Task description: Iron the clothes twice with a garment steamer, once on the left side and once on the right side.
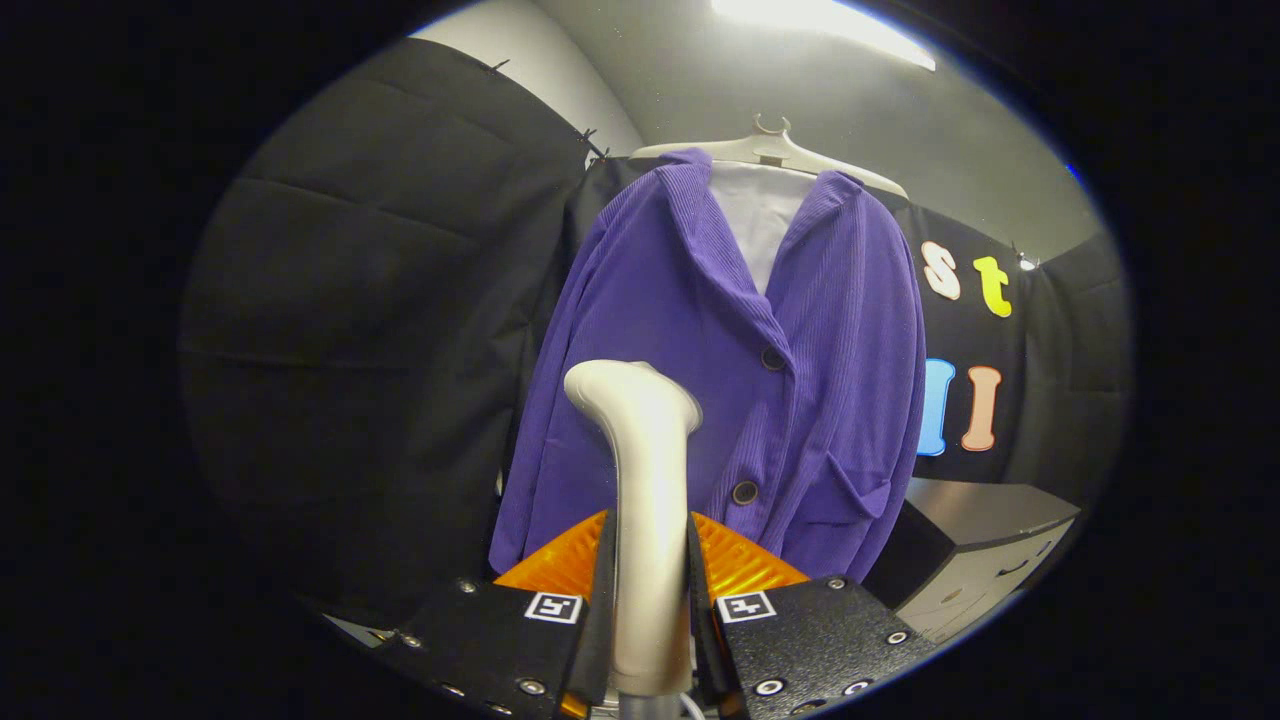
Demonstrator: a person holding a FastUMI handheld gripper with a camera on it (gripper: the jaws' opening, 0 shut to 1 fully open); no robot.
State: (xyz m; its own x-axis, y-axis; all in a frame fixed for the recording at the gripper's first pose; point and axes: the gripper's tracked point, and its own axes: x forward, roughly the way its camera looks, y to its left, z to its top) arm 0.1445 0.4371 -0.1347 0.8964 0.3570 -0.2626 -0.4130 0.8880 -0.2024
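the tongs (650,620) are closed on the garment steamer (645,500), both fingers pressing the sides of its pale handle, which rises upright between them and bends at the top into a rounded head. that head sits in front of the lower left panel of the purple jacket (720,370); whether it touches the cloth or hangs just short of it cannot be told from this angle. behind the fingers a ribbed orange part (745,565) shows on either side of the handle.

beyond the steamer, the jacket hangs on a pale hanger (770,150), buttoned with two dark buttons (773,358), a patch pocket low on its far side and a white lining (755,220) at the open collar. past the jacket's hem, off to one side, stands a grey bench (985,520).

the steamer seems to be at the left-side pass, with the right side likely yet to come. the risks from here: the smooth handle could twist or slide in the grip if the head drags on the ribbed fabric; the jacket hangs free, so pressure could swing it or tip it off the hanger; and the head could catch a button when it crosses over.
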